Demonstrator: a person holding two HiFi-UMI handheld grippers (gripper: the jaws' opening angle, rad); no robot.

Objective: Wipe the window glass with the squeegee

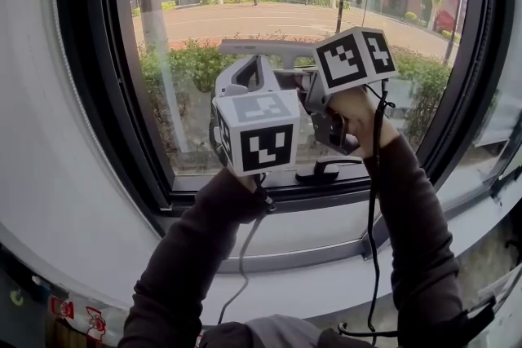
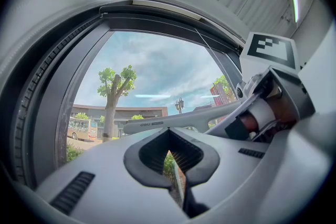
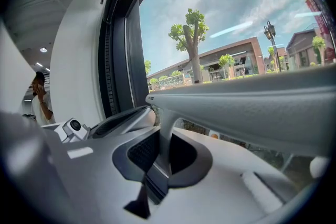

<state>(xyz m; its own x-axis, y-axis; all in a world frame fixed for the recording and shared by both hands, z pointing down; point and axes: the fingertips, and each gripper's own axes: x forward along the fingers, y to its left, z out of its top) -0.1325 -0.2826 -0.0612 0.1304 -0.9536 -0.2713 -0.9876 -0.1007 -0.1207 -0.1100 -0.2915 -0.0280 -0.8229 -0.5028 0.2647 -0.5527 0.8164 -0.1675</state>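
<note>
The right tongs (image 3: 163,152) are clamped on the narrow grey stem of the squeegee (image 3: 247,113), just below where the stem widens into the long cross bar. The left tongs (image 2: 170,152) appear to be closed with nothing between them, though the hollow between their pads makes this hard to confirm; they sit just left of the right tongs and point up at the bar. The squeegee is held up close to the window glass (image 1: 245,20), in its lower middle part, with the bar lying roughly level across the pane. Whether the blade edge touches the glass cannot be seen. The tool looks like light, stiff plastic, probably with a softer wiping edge, so it should weigh little. Its smooth stem could twist in the grip when pressed against the pane, and the hold on the stem near the head seems the steadiest one. Around the glass runs a dark window frame (image 1: 98,94), with a pale sill (image 1: 326,248) nearer the person.
</note>
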